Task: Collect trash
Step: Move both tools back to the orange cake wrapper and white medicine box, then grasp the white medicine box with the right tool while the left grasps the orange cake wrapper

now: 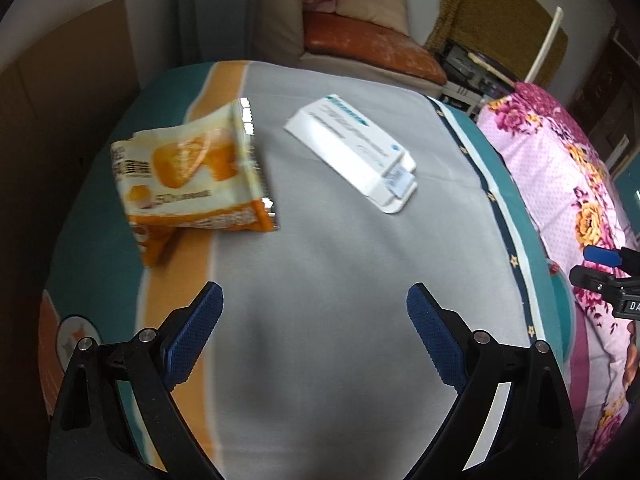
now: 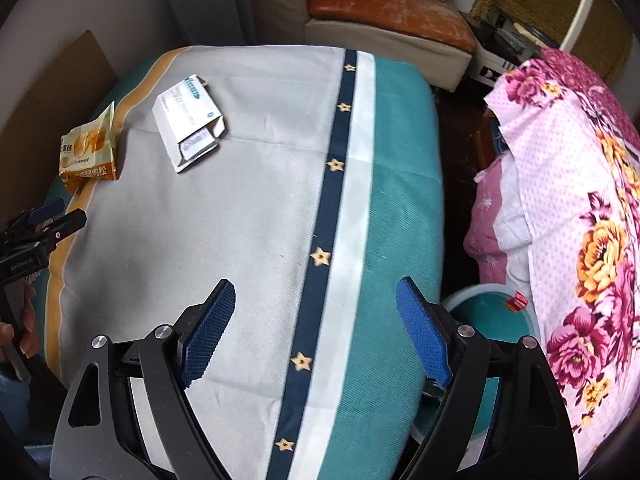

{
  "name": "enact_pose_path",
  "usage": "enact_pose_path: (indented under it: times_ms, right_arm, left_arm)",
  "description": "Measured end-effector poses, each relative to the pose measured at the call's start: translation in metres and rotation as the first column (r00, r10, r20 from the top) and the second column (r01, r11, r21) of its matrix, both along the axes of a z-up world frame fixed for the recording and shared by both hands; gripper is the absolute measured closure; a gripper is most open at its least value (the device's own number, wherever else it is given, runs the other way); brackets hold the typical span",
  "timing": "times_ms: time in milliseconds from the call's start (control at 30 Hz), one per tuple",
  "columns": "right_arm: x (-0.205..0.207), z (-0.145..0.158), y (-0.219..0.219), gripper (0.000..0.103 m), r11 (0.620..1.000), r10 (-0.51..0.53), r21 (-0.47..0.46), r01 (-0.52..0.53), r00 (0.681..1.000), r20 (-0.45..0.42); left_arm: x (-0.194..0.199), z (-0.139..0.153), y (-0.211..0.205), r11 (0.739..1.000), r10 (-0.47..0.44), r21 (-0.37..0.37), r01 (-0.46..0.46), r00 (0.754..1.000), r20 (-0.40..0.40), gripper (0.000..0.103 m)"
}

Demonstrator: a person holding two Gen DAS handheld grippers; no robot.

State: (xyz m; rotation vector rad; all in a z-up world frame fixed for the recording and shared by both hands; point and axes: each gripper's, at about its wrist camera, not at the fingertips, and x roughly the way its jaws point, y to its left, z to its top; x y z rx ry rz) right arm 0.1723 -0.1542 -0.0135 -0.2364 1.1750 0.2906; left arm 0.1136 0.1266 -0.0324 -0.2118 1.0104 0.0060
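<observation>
An orange and white snack wrapper [image 1: 192, 172] lies crumpled on the cloth-covered table [image 1: 320, 280], ahead and left of my left gripper [image 1: 314, 300]. A flat white medicine box [image 1: 352, 152] with an open end lies ahead and right of it. That gripper is open and holds nothing. In the right wrist view the wrapper [image 2: 90, 148] and the box [image 2: 188, 120] sit at the far left. My right gripper [image 2: 316, 300] is open over the table's right side, empty. A teal bin [image 2: 492, 316] with a small red scrap [image 2: 517, 302] in it stands below the right edge.
A floral pink quilt [image 2: 580, 200] lies right of the table. A sofa with orange cushions [image 2: 384, 4] stands behind. Brown cardboard [image 1: 60, 120] leans at the left. The other gripper [image 2: 40, 224] and a hand [image 2: 16, 332] show at the left edge.
</observation>
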Motion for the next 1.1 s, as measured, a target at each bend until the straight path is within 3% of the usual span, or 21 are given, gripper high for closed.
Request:
enact_pose_path:
  times_ms: [233, 367, 767, 967, 1100]
  right_arm:
    - [0.023, -0.011, 0.081, 0.024, 0.988, 0.146, -0.036, -0.147, 0.989, -0.027]
    - [0.04, -0.017, 0.118, 0.024, 0.975, 0.216, -0.044, -0.218, 0.975, -0.042]
    - [0.115, -0.044, 0.159, 0.024, 0.954, 0.297, -0.027, -0.3, 0.952, -0.077]
    - [0.145, -0.06, 0.18, 0.024, 0.934, 0.354, -0.02, -0.357, 0.93, -0.104]
    - [0.156, -0.073, 0.191, 0.023, 0.921, 0.385, -0.006, -0.389, 0.915, -0.123]
  left_arm:
    - [-0.004, 0.001, 0.08, 0.992, 0.125, -0.002, -0.125, 0.992, 0.019, 0.009]
    - [0.005, 0.001, 0.103, 0.986, 0.165, -0.011, -0.165, 0.986, 0.027, 0.009]
    - [0.049, -0.02, 0.108, 0.988, 0.154, 0.022, -0.154, 0.988, 0.003, 0.009]
    - [0.06, -0.029, 0.115, 0.985, 0.17, 0.006, -0.171, 0.985, 0.021, 0.004]
    - [0.055, -0.033, 0.118, 0.985, 0.171, -0.042, -0.17, 0.985, 0.026, 0.004]
